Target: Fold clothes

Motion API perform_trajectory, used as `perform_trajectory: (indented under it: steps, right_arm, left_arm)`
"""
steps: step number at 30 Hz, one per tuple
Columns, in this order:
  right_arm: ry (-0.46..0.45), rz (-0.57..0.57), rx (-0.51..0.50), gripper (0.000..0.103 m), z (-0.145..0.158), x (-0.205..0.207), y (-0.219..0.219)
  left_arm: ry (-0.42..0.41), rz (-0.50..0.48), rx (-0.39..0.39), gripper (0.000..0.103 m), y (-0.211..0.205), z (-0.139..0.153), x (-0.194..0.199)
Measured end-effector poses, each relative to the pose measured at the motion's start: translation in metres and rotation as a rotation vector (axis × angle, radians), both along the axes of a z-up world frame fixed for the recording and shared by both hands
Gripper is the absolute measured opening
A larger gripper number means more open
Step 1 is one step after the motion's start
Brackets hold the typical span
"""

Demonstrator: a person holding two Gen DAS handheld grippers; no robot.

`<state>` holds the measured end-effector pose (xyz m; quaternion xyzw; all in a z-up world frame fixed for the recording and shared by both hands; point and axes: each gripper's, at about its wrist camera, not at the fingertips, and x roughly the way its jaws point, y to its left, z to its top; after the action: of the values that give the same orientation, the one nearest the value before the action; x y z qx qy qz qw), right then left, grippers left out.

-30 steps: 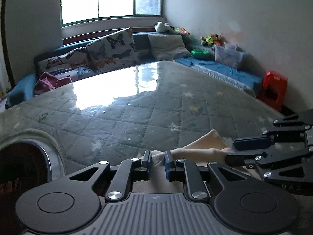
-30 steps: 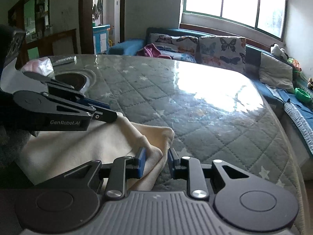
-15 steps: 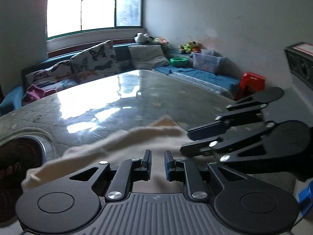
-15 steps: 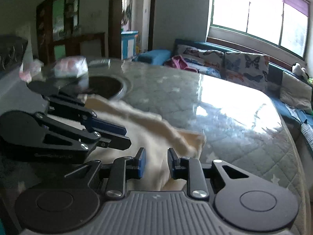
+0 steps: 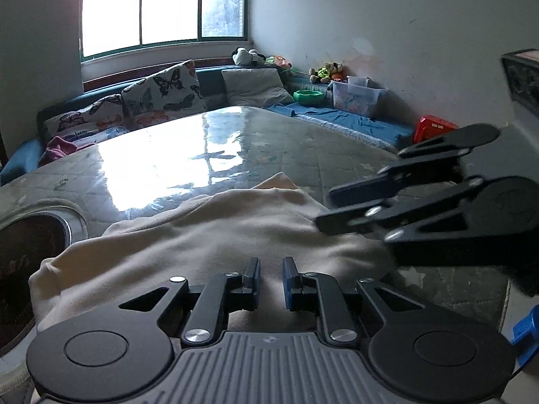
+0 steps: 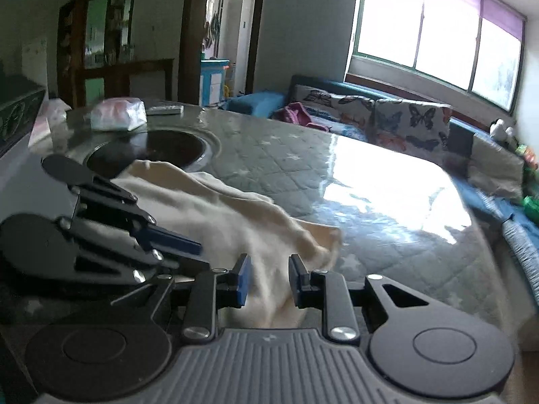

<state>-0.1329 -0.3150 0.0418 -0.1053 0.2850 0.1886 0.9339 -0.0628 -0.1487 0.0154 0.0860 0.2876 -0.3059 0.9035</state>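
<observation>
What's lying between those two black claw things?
The cream garment spans the gap between left gripper and right gripper, showing in both wrist views.

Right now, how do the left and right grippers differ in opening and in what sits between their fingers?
The left gripper has a narrower gap than the right gripper, whose fingers stand wider apart. Cream cloth shows in the left gripper's gap, though a pinch cannot be confirmed; in the right gripper's gap a bunched fold of the cloth rises between the fingers without plainly touching both. Shared: both point across the quilted table and hover at the cloth's near edge.
</observation>
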Motion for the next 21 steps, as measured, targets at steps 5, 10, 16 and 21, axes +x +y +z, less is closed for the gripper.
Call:
perform_trajectory:
  steps: [5, 10, 16, 21]
  right_arm:
    - [0.038, 0.000, 0.001, 0.023, -0.013, 0.008, 0.001]
    - [0.011, -0.001, 0.019, 0.025, -0.002, 0.008, 0.005]
    - [0.016, 0.073, 0.036, 0.038, -0.004, 0.008, 0.030]
    - [0.031, 0.105, -0.003, 0.039, -0.016, 0.005, 0.045]
  left_arm:
    - [0.008, 0.062, -0.030, 0.018, 0.023, 0.008, -0.002]
    - [0.026, 0.161, -0.067, 0.018, 0.060, 0.013, -0.004]
    - [0.043, 0.247, -0.053, 0.021, 0.091, 0.007, -0.009]
    - [0.045, 0.262, -0.071, 0.023, 0.104, 0.003, -0.016]
